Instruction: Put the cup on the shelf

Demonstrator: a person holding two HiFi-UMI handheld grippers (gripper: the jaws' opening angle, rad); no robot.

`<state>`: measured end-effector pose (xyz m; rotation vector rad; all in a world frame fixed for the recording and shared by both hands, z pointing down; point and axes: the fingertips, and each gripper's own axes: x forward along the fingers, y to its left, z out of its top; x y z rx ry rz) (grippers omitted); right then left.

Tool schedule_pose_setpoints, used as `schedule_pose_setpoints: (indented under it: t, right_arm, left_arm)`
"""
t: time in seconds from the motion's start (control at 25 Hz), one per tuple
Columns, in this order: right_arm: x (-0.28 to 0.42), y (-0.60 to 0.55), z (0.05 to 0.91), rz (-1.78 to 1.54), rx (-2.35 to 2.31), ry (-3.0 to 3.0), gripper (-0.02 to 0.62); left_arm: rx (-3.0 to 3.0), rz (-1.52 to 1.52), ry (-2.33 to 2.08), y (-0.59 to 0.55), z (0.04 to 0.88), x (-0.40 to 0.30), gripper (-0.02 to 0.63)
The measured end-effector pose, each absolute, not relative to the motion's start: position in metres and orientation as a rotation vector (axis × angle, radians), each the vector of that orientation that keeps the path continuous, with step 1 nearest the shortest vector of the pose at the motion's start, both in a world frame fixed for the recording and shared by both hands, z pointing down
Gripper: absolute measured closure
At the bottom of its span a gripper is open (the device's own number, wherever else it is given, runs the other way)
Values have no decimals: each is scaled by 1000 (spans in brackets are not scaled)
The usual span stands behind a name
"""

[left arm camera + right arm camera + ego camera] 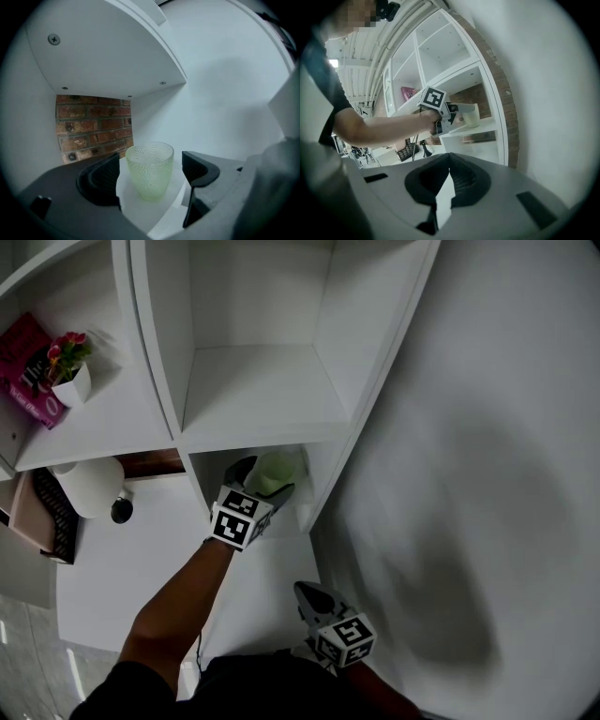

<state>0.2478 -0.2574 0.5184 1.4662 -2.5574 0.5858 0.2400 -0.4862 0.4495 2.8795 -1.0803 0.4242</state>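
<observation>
A pale green dimpled glass cup (150, 171) stands upright on the white board of the shelf's lower compartment (133, 208). My left gripper (150, 165) is open, one jaw on each side of the cup with a thin gap on both sides. In the head view the cup (274, 472) sits just inside that compartment (305, 514), in front of the left gripper (253, 487). My right gripper (314, 596) hangs low by the person's body, shut and empty. Its own view shows its jaws (449, 157) met, with the cup (471, 116) and left gripper (454, 112) far off.
A brick wall (91, 126) backs the compartment. Above it is an open white cubby (262, 381). To the left stand a potted plant (70, 367), a pink book (23, 367), a white round object (91, 486) and a black rack (56, 517). A white wall (487, 474) runs along the right.
</observation>
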Motion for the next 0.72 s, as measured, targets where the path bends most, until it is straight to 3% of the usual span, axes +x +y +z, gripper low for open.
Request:
schedule_pose_setpoints:
  t: [0.72]
  right_arm:
    - [195, -238, 508, 527, 1456, -2587, 591]
  left_arm:
    - [2879, 418, -891, -391, 454, 195, 206]
